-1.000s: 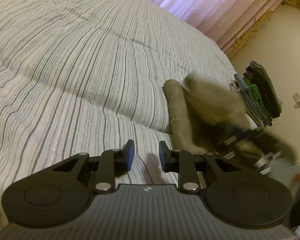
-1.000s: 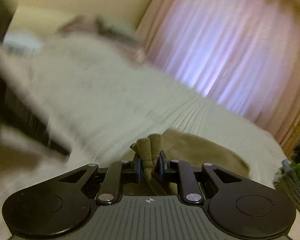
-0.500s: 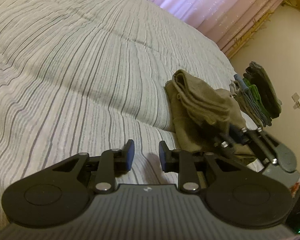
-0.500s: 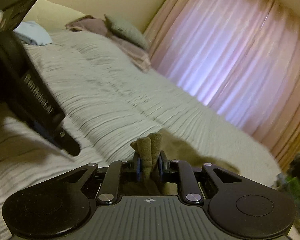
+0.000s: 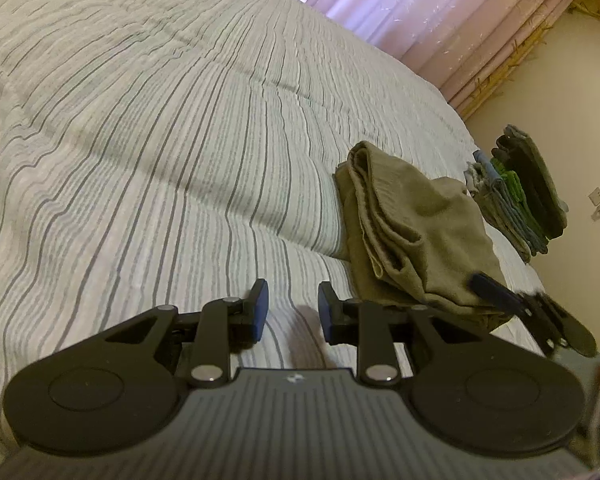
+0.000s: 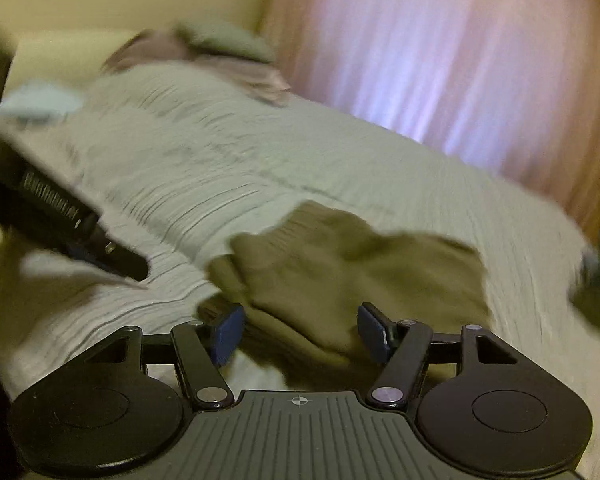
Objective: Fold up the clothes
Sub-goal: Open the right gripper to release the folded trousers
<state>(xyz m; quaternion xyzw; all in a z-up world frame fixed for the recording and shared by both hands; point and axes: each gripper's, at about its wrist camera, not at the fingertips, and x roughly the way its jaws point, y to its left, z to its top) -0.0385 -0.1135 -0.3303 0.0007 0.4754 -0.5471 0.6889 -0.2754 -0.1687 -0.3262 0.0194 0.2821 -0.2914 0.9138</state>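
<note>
The olive garment (image 5: pixel 416 232) lies folded in layers on the striped bed (image 5: pixel 160 128); judged soft, light, best gripped at stacked edges. Right gripper (image 6: pixel 300 332) stands spread wide, empty; left gripper (image 5: pixel 288 306) parted, empty.

- Olive-khaki garment (image 5: pixel 416 236): folded into a rough, thick rectangle with several layers, lying flat on the striped bedcover, right of centre in the left wrist view.
- Its layered fold edges show along the left side; the upper left corner bulges open, and the top surface is lightly creased.
- Right wrist view: same garment (image 6: pixel 352 272) at lower centre of the frame, motion-blurred, outline uneven; detail cannot be made out.
</note>
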